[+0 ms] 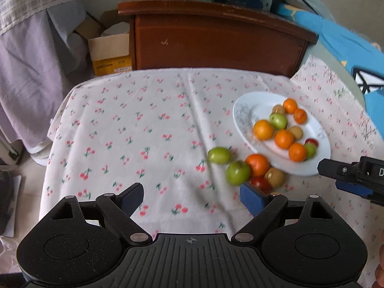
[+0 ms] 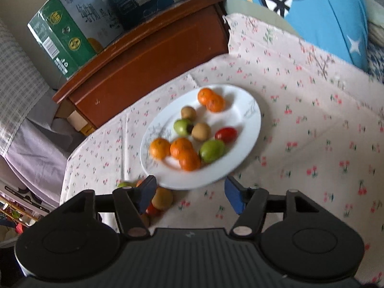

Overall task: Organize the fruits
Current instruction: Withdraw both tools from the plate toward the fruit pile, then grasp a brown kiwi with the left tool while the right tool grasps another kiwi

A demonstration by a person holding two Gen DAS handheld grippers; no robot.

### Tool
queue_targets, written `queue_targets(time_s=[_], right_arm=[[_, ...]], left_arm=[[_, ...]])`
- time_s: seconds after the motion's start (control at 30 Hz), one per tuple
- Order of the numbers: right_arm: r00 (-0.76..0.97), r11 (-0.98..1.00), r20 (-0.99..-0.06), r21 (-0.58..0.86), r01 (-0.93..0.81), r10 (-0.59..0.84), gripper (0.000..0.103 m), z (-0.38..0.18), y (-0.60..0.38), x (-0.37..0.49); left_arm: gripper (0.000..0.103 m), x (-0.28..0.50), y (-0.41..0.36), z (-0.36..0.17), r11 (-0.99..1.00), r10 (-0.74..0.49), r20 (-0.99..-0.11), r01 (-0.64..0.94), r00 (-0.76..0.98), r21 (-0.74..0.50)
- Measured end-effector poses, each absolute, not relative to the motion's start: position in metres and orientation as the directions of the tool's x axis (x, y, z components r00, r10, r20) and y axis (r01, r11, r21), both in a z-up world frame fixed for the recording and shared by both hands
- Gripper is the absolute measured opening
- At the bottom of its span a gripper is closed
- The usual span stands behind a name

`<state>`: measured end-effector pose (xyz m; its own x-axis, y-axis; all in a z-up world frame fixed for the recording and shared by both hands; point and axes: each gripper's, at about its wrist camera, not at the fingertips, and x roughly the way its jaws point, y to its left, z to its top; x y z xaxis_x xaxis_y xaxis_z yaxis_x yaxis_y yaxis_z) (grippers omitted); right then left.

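A white oval plate (image 1: 242, 110) (image 2: 252, 120) on the cherry-print cloth (image 1: 144, 132) holds several oranges, green fruits, brown fruits and a red one. Beside its near-left rim lie loose fruits: two green ones (image 1: 219, 155) (image 1: 238, 172), an orange (image 1: 257, 165), a brown one (image 1: 276, 176) (image 2: 163, 198) and a red one (image 1: 260, 183) (image 2: 152, 210). My left gripper (image 1: 192, 194) is open and empty, its right pad just short of the red fruit. My right gripper (image 2: 190, 187) is open and empty over the plate's near rim; it also shows in the left wrist view (image 1: 348, 175).
A brown wooden cabinet (image 1: 216, 38) stands behind the table with printed cartons (image 2: 64, 38) on top. A cardboard box (image 1: 109, 52) sits on the floor at the left. Blue bedding (image 2: 324, 16) lies at the far right. The cloth drops off at the left edge.
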<state>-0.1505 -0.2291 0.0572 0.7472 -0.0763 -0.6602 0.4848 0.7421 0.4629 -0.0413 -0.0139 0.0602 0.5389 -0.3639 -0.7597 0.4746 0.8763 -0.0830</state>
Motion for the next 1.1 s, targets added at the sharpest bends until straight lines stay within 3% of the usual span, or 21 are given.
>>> queue_targets(time_s=[0.3,0.5,0.67,0.97,1.1], right_arm=[[0.749,0.785,-0.663,0.455,0.421,-0.018,0.061,0.041,-0.207,-0.145],[0.76,0.807,-0.649,0.459,0.372,0.019,0.048,0.032,-0.197,-0.132],[0.752,0.804,-0.659,0.456,0.382,0.017,0.045,0.023,-0.197,-0.122],[0.761,0.82,-0.648,0.432,0.376,-0.007,0.037,0.017,-0.195,-0.11],[0.772,0.816,-0.636,0.451,0.362,0.009,0.026,0.015,-0.195,-0.107]], left_arm=[[0.089,-0.045,-0.01,0.033,0.883,-0.321,-0.802,0.465,0.504,-0.061],[0.094,-0.046,-0.013,0.025,0.875,-0.313,-0.808,0.483,0.5,-0.04],[0.103,-0.051,-0.022,0.019,0.853,-0.29,-0.812,0.521,0.507,0.022],[0.103,-0.054,-0.022,0.017,0.857,-0.291,-0.801,0.515,0.523,0.024],[0.103,-0.056,-0.021,0.016,0.857,-0.296,-0.792,0.515,0.534,0.027]])
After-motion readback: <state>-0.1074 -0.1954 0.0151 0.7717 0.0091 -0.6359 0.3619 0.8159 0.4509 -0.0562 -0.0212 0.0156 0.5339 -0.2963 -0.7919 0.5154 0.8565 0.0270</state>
